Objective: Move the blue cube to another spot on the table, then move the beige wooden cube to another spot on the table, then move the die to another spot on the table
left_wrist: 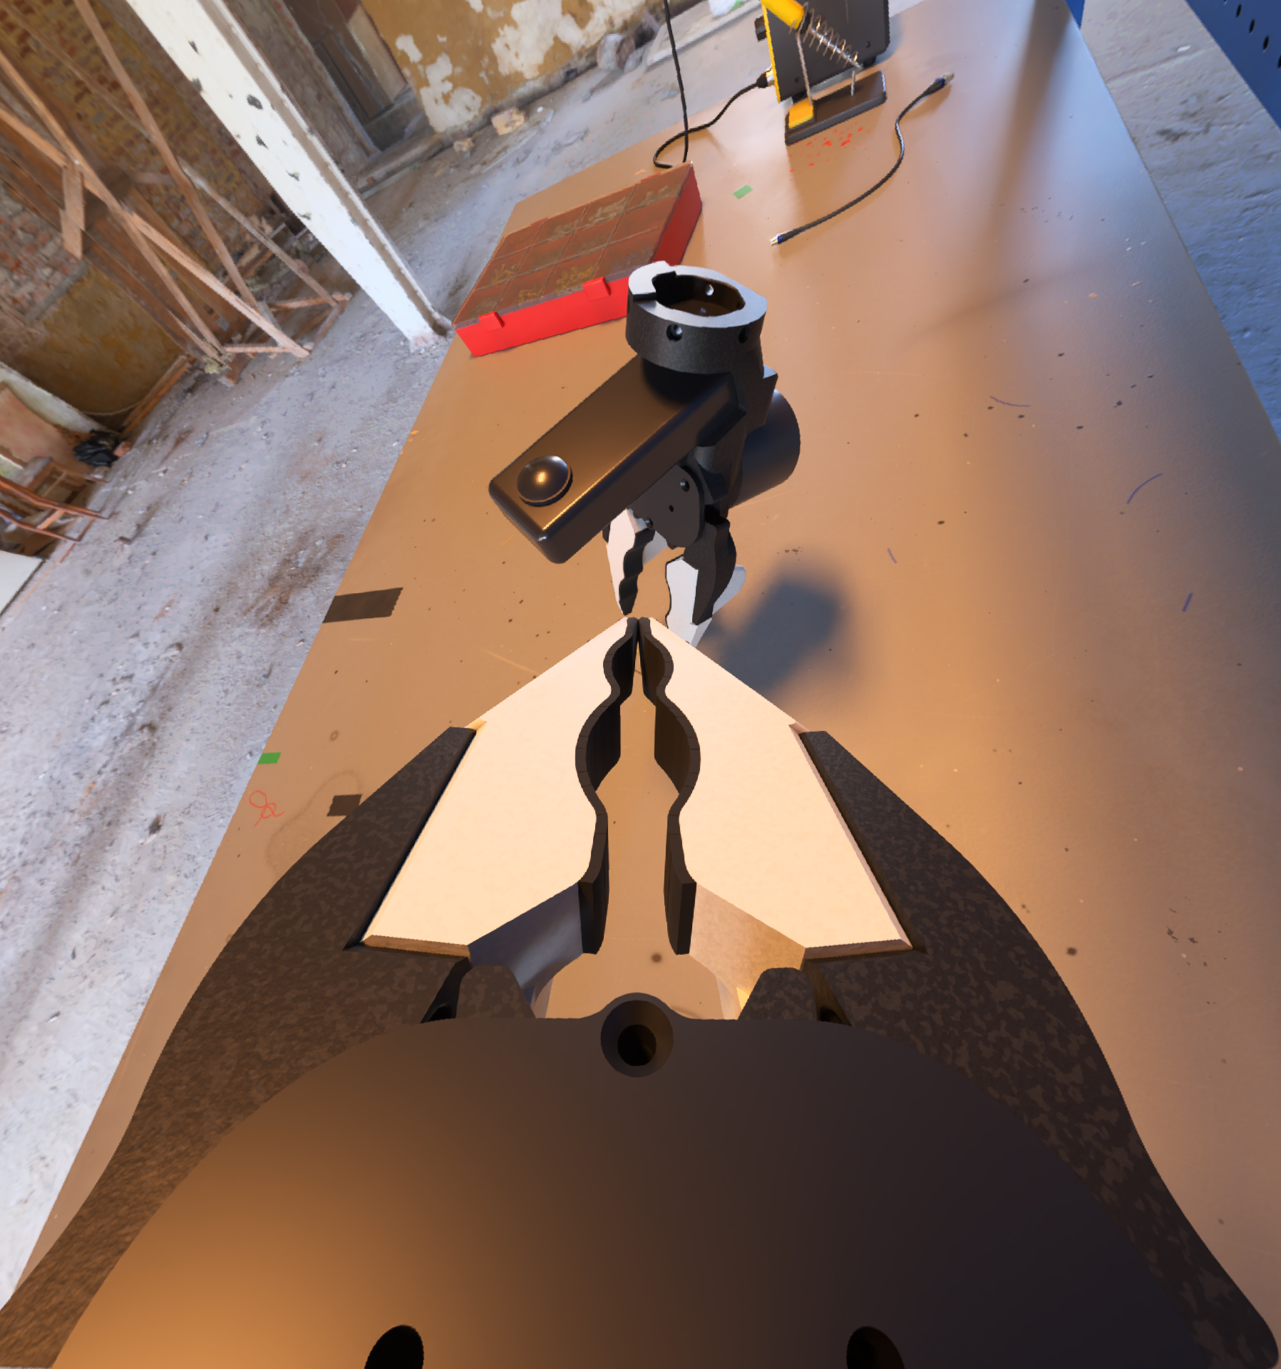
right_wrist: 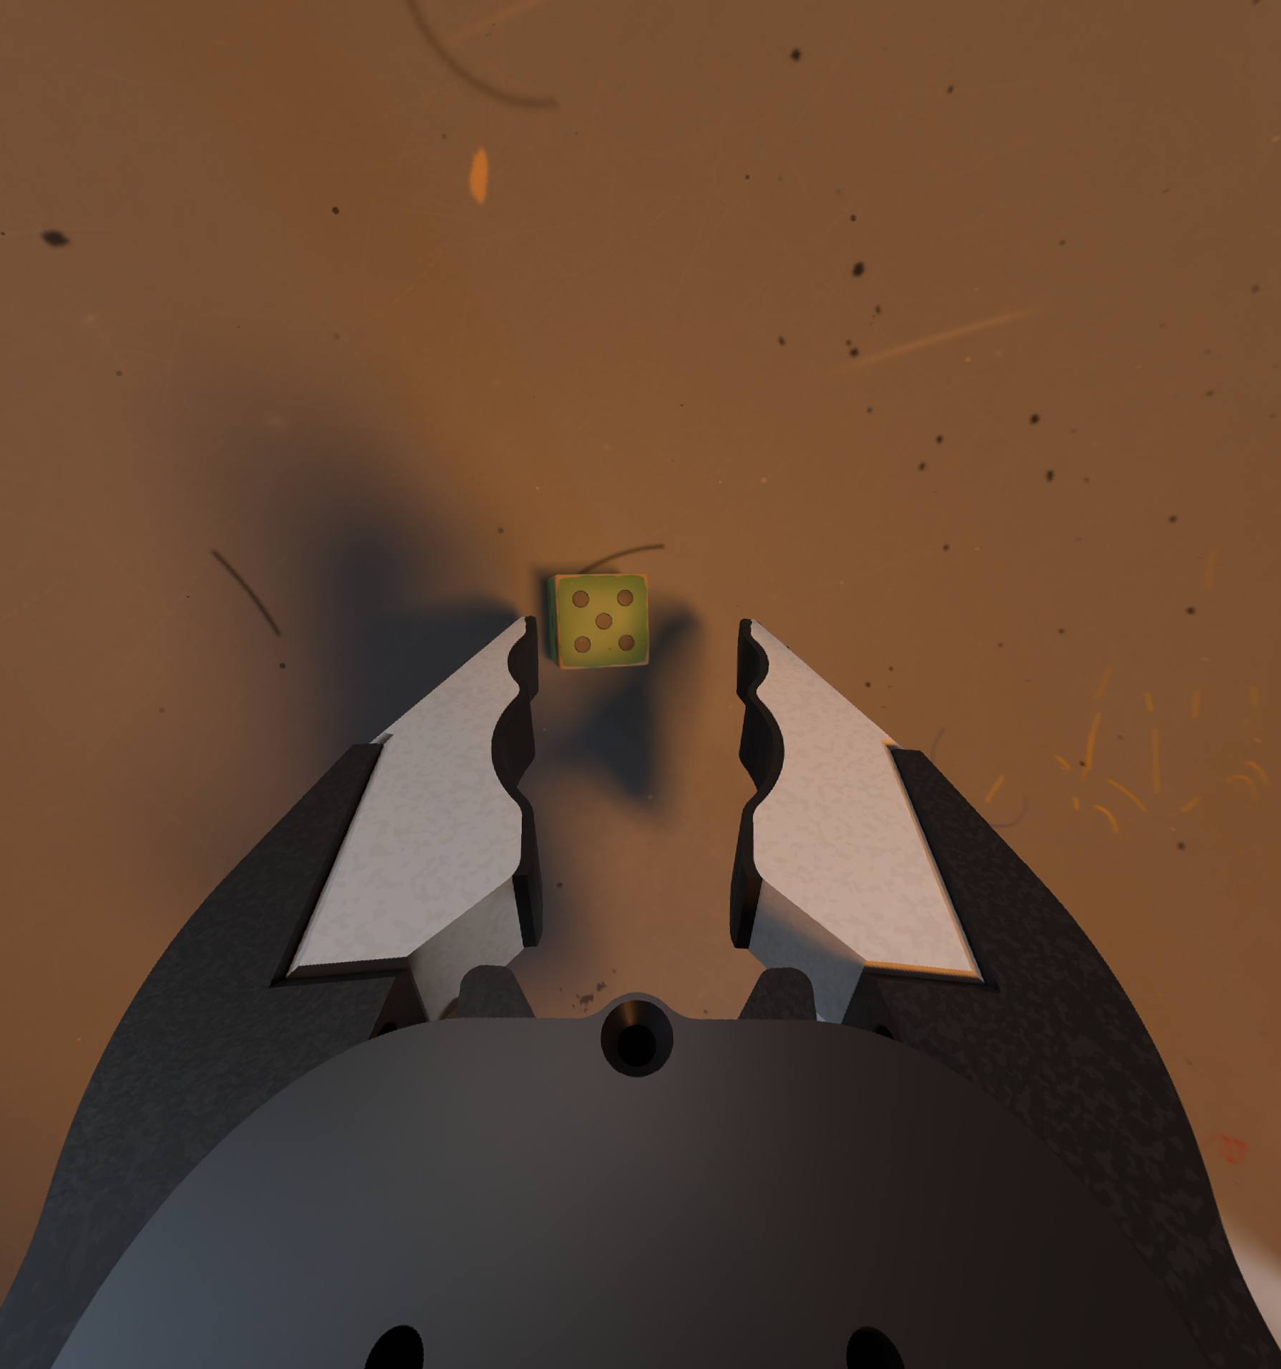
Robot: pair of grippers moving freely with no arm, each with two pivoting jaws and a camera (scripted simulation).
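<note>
A small yellow-green die (right_wrist: 602, 621) with dark pips lies on the brown table, five pips up. My right gripper (right_wrist: 636, 635) is open and points straight down above it; the die sits just beyond the fingertips, nearer the left finger (right_wrist: 474, 711). My left gripper (left_wrist: 637, 628) is shut and empty, held above the table. The right gripper also shows in the left wrist view (left_wrist: 659, 593), pointing down at the table beyond my left fingertips. The die is hidden in that view. No blue cube or beige wooden cube is in view.
A red compartment box (left_wrist: 585, 267) lies at the table's left edge. Farther back stand a yellow-and-black soldering station (left_wrist: 819, 59) and a loose black cable (left_wrist: 867, 178). The table's edge (left_wrist: 311, 667) drops to a concrete floor on the left.
</note>
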